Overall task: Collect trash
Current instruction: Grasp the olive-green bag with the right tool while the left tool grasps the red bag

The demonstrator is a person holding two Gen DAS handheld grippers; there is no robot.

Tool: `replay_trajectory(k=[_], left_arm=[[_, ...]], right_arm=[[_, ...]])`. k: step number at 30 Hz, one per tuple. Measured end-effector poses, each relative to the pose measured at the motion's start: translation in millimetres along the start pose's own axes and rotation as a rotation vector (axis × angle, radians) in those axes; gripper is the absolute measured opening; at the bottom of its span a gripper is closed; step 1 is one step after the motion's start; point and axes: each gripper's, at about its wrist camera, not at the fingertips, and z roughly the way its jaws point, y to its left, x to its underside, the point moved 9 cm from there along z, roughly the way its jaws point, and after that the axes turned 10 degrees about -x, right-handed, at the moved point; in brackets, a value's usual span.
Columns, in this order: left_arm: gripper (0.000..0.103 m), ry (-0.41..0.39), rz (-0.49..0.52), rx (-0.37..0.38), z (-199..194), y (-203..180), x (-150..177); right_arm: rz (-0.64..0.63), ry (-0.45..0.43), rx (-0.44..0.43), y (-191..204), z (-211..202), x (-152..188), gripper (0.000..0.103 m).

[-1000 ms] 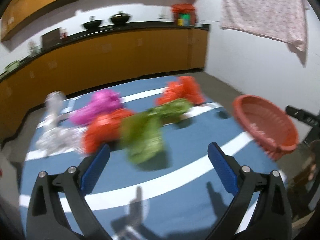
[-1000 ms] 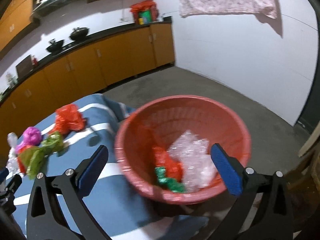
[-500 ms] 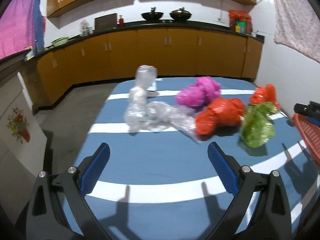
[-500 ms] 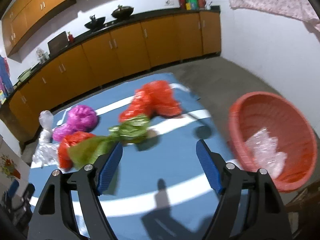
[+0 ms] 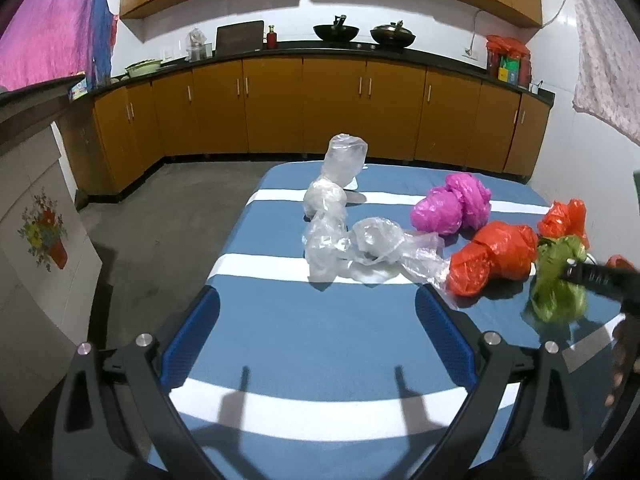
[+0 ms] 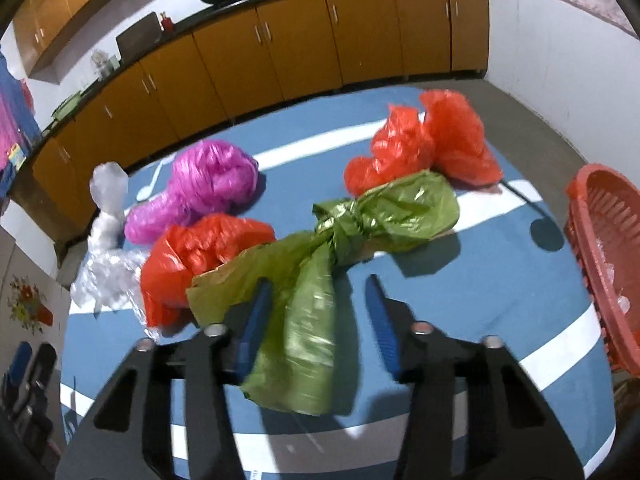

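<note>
Right claw (image 6: 316, 320) is closing, blue pads either side of the tail of the knotted green bag (image 6: 340, 236) but with a gap showing at the right pad, so no grip yet; the bag lies on the blue, white-striped worktop (image 6: 460, 288) between two crumpled red bags (image 6: 200, 256) (image 6: 424, 148). Left claw (image 5: 316, 340) hangs released over bare worktop, nothing between its pads, short of the clear plastic wrap (image 5: 352, 240). Pink bag (image 6: 208, 188) sits behind the nearer red one, and the red basket (image 6: 604, 248) stands at the worktop's right edge.
</note>
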Motion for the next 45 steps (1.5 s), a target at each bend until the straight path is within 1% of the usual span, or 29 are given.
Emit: replay_trajectory(k=[2, 5, 6, 9, 12, 17, 19, 21, 23, 26, 29, 37, 39, 42, 45], left_arm=[[0.096, 0.0, -0.004, 0.006, 2, -1, -2], [0.096, -0.003, 0.005, 0.013, 6, -5, -6], [0.094, -0.004, 0.008, 0.014, 7, -7, -6], [0.087, 0.009, 0.017, 0.034, 13, -13, -8], [0.084, 0.02, 0.024, 0.064, 14, -24, -9], [0.084, -0.001, 0.066, 0.123, 7, -59, -14], [0.085, -0.01, 0.102, 0.158, 4, -83, -19], [0.087, -0.011, 0.131, 0.184, 6, -105, -23], [0.088, -0.003, 0.157, 0.205, 12, -127, -26], [0.088, 0.019, 0.186, 0.231, 21, -149, -27], [0.088, 0.04, 0.224, 0.241, 31, -171, -24], [0.088, 0.102, 0.252, 0.293, 50, -199, -18], [0.084, 0.114, 0.257, 0.307, 52, -204, -16], [0.081, 0.133, 0.278, 0.319, 54, -211, -10], [0.081, 0.142, 0.294, 0.315, 55, -215, -5]], right_arm=[[-0.026, -0.004, 0.02, -2, -1, 2, 0.006], [-0.053, -0.027, 0.022, -3, -9, 3, 0.005], [-0.063, -0.036, 0.024, -3, -12, 3, 0.004], [-0.098, -0.061, 0.033, -3, -21, 5, 0.004], [-0.109, -0.077, 0.043, -8, -30, 7, 0.004], [-0.101, -0.109, 0.067, -24, -49, 13, 0.003], [-0.093, -0.114, 0.078, -30, -53, 14, 0.003], [-0.08, -0.116, 0.093, -40, -58, 16, 0.003], [-0.068, -0.117, 0.106, -51, -63, 17, 0.003], [-0.049, -0.121, 0.123, -66, -68, 17, 0.003], [-0.034, -0.125, 0.131, -78, -71, 16, 0.003], [-0.02, -0.116, 0.124, -89, -68, 19, 0.003], [-0.018, -0.115, 0.12, -90, -68, 19, 0.003], [-0.017, -0.117, 0.114, -90, -68, 18, 0.003], [-0.018, -0.118, 0.109, -89, -68, 18, 0.003]])
